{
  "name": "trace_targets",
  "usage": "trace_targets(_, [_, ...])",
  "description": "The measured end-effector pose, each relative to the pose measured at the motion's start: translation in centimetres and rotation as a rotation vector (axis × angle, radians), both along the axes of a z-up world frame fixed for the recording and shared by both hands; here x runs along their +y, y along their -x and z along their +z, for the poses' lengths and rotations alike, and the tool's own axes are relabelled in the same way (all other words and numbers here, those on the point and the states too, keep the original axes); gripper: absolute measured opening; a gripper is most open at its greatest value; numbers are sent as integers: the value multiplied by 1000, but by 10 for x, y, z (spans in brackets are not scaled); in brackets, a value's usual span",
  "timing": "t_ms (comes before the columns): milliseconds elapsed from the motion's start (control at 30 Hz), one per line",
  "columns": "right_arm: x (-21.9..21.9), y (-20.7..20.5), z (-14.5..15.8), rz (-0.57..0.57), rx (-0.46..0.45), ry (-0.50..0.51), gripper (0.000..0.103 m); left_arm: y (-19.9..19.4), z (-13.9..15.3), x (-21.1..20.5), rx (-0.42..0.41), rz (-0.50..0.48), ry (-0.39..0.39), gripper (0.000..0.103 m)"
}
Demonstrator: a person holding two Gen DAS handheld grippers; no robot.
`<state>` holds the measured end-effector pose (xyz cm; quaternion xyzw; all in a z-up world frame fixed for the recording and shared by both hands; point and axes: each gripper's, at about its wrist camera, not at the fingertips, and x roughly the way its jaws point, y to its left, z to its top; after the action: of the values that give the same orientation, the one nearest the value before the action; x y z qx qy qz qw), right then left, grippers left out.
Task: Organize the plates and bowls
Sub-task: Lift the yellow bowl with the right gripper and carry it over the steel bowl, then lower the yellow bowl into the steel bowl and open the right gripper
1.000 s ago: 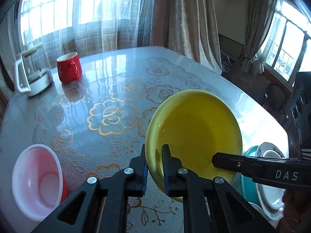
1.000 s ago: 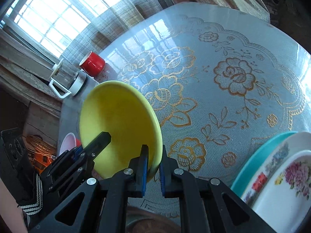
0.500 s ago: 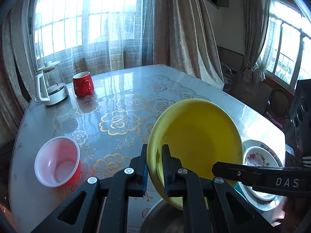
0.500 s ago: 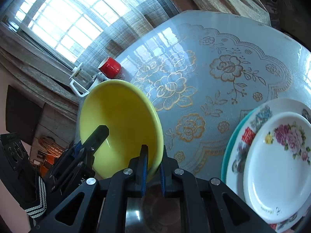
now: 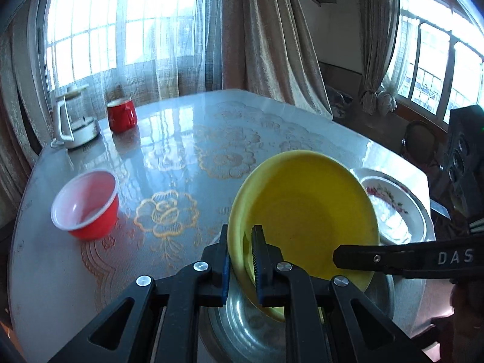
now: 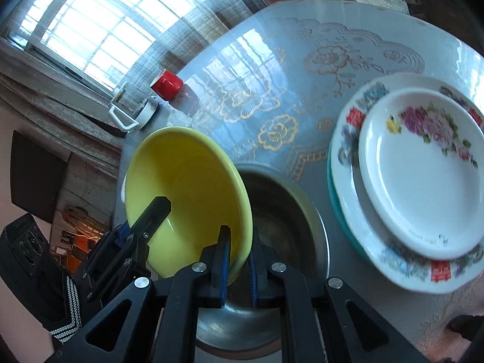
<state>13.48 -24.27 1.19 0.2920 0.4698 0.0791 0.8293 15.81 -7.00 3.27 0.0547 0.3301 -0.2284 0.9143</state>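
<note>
Black left gripper point(image 5: 240, 254) and right gripper point(image 6: 239, 254) are both clamping opposite rims of the glossy yellow bowl point(image 5: 305, 208), tilting it over a dull steel bowl point(image 6: 284, 220), largely hidden. Beyond, round floral plates point(image 6: 423, 169) are sitting stacked, blurred; a teal edge is barely showing beneath.

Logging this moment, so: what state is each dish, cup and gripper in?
Yellow bowl: held tilted over the steel bowl.
Left gripper: shut on its rim.
Right gripper: shut on its rim.
Steel bowl: upright.
Red bowl: upright.
Mug: upright.
Plates: stacked.
</note>
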Motion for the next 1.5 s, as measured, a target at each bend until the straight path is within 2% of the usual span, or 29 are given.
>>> trace_targets(133, [5,10,-6,5,17,11,12,2,-12,3,60,-6,-8,13])
trace_targets(667, [2,23,-10,-2,33,80,14,21,-32,-6,89,-64,-99,15])
trace_targets(833, [4,23,-3,-10,10,133,13,18,-29,-2,82,-57,-78,17])
trace_targets(967, [4,21,-3,-13,8,162,11,16,-23,5,77,-54,-32,28])
trace_targets(1233, [10,17,-6,-11,-2,204,11,15,-24,2,66,-60,-31,28])
trace_targets(1500, [13,15,4,-30,-59,304,11,6,-18,18,83,-35,50,28])
